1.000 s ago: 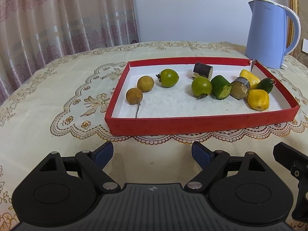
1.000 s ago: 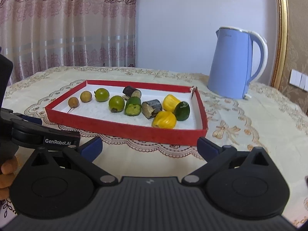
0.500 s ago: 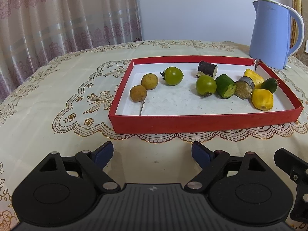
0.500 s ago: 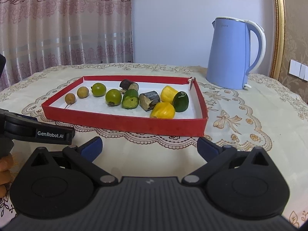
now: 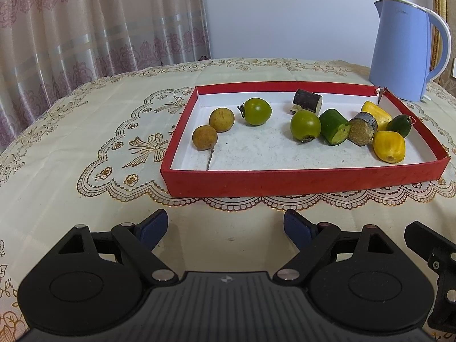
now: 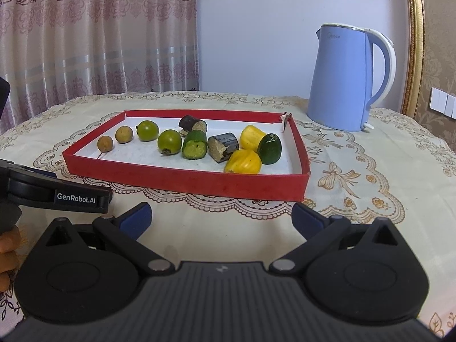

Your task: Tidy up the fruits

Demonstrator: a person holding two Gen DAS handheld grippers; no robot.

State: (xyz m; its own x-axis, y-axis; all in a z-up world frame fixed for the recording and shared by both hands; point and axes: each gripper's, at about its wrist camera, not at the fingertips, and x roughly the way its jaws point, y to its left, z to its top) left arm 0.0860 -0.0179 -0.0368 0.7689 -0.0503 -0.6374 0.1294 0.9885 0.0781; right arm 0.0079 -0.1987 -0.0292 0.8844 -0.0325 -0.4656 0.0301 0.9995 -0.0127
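A red tray (image 5: 285,182) with a white floor stands on the tablecloth ahead of both grippers. On its left lie two brown longans (image 5: 204,137) and a green tomato (image 5: 257,111). A second green tomato (image 5: 305,125), green cucumber pieces (image 5: 334,126), dark cane pieces (image 5: 362,128) and yellow pieces (image 5: 389,146) crowd the right side. My left gripper (image 5: 225,225) is open over bare cloth, short of the tray. My right gripper (image 6: 222,218) is also open and holds nothing, in front of the tray's (image 6: 185,179) near wall.
A light blue kettle (image 6: 342,79) stands behind the tray's far right corner. The left gripper's body (image 6: 57,196) reaches in at the left of the right wrist view, with a hand (image 6: 8,253) below it. Curtains hang behind the table, and a gold frame (image 6: 413,42) is at the right.
Both views have drifted only slightly. The fruits lie as before and both pairs of jaws stand as wide as before.
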